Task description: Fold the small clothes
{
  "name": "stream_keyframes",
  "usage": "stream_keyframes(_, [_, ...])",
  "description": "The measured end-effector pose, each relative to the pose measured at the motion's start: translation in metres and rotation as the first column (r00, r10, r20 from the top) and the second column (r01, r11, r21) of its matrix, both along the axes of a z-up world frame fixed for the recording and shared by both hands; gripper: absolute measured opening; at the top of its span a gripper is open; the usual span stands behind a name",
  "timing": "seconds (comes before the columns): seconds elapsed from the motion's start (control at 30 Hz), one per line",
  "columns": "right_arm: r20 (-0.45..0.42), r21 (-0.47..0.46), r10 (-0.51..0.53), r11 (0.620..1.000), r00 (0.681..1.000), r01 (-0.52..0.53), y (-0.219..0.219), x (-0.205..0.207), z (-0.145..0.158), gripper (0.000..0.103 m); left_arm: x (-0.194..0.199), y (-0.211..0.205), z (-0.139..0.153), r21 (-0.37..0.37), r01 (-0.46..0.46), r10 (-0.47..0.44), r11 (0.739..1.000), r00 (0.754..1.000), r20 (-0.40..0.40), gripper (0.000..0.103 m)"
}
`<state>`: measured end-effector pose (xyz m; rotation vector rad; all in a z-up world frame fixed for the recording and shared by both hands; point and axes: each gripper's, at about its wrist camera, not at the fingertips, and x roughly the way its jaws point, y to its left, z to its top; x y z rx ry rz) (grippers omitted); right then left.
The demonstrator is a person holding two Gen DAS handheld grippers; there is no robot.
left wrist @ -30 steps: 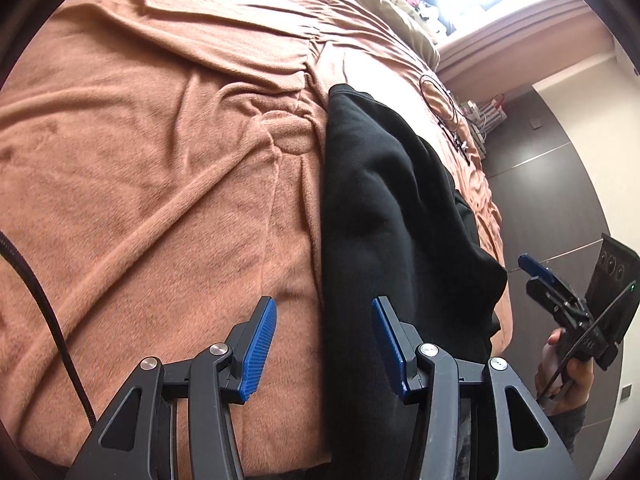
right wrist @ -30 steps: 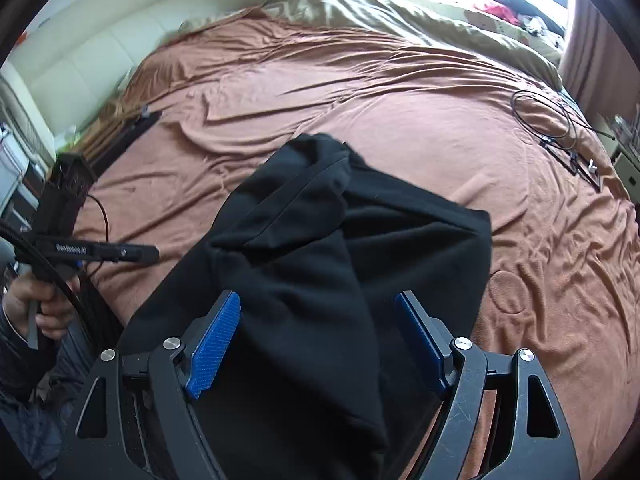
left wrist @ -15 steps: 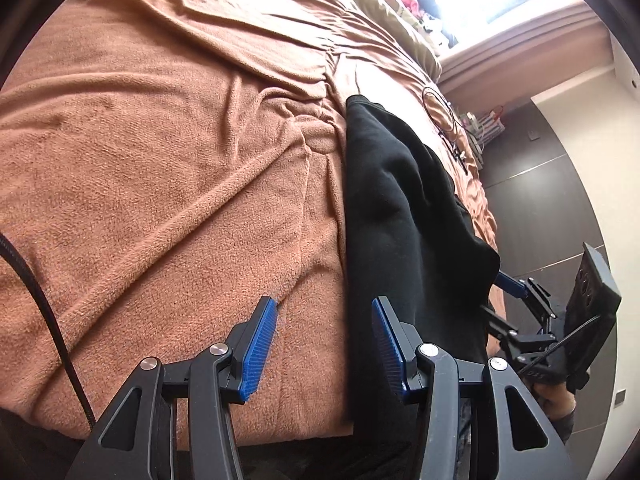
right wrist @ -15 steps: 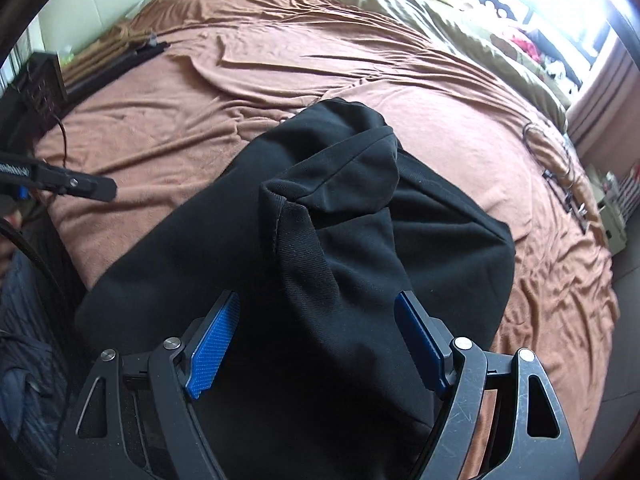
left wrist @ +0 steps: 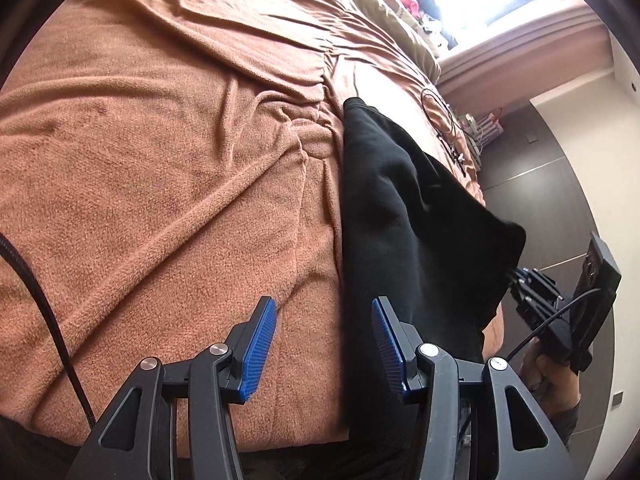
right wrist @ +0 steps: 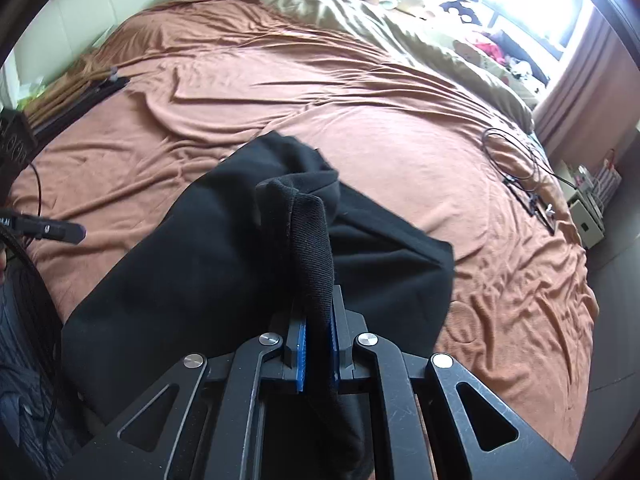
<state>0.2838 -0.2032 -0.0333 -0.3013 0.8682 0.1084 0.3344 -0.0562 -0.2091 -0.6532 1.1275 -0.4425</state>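
We pinch a fold of the black garment [right wrist: 240,280] in our right gripper [right wrist: 318,344]; our left gripper [left wrist: 324,344] hangs half-open, empty, above the brown blanket [left wrist: 160,160]

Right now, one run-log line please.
right tongs: shut on black garment fold | left tongs: open, empty, over brown blanket
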Motion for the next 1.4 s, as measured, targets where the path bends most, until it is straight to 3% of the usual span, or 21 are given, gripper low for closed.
stream_keyframes(0.37, [0.031, 0.014, -0.090, 0.996, 0.995, 0.090, -0.034, 0.018, 0.000, 0.004, 0.019, -0.018, 0.007, 0.006, 0.026, -0.026, 1.000, 1.000, 0.012, 0.051])
stream_keyframes(0.73, [-0.092, 0.185, -0.196, 0.960, 0.976, 0.210, -0.089, 0.057, -0.045, 0.005, 0.040, -0.043, -0.003, 0.026, 0.062, -0.061, 0.998, 0.998, -0.012, 0.051])
stream_keyframes(0.87, [-0.160, 0.247, -0.241, 0.929, 0.957, 0.275, -0.109, 0.072, -0.061, 0.023, 0.048, -0.051, -0.007, 0.035, 0.072, -0.071, 0.997, 0.997, -0.024, 0.051])
stream_keyframes(0.9, [-0.165, 0.270, -0.245, 0.920, 0.955, 0.282, -0.113, 0.073, -0.061, 0.037, 0.051, -0.054, -0.008, 0.037, 0.077, -0.076, 0.996, 0.997, -0.026, 0.051])
stream_keyframes(0.93, [-0.168, 0.289, -0.252, 0.912, 0.953, 0.292, -0.117, 0.073, -0.060, 0.058, 0.052, -0.055, -0.008, 0.038, 0.080, -0.079, 0.996, 0.997, -0.026, 0.051])
stream_keyframes(1.0, [-0.173, 0.355, -0.247, 0.887, 0.953, 0.294, -0.125, 0.073, -0.059, 0.070, 0.056, -0.058, -0.008, 0.036, 0.088, -0.087, 0.995, 0.996, -0.025, 0.051])
stream_keyframes(1.17, [-0.227, 0.500, -0.186, 0.820, 0.956, 0.278, -0.139, 0.075, -0.070, 0.070, 0.067, -0.062, -0.011, 0.024, 0.093, -0.092, 0.995, 0.995, -0.028, 0.052])
stream_keyframes(1.4, [-0.261, 0.571, -0.140, 0.776, 0.955, 0.269, -0.152, 0.093, -0.091, 0.065, 0.086, -0.069, -0.013, 0.021, 0.100, -0.100, 0.995, 0.995, -0.026, 0.052])
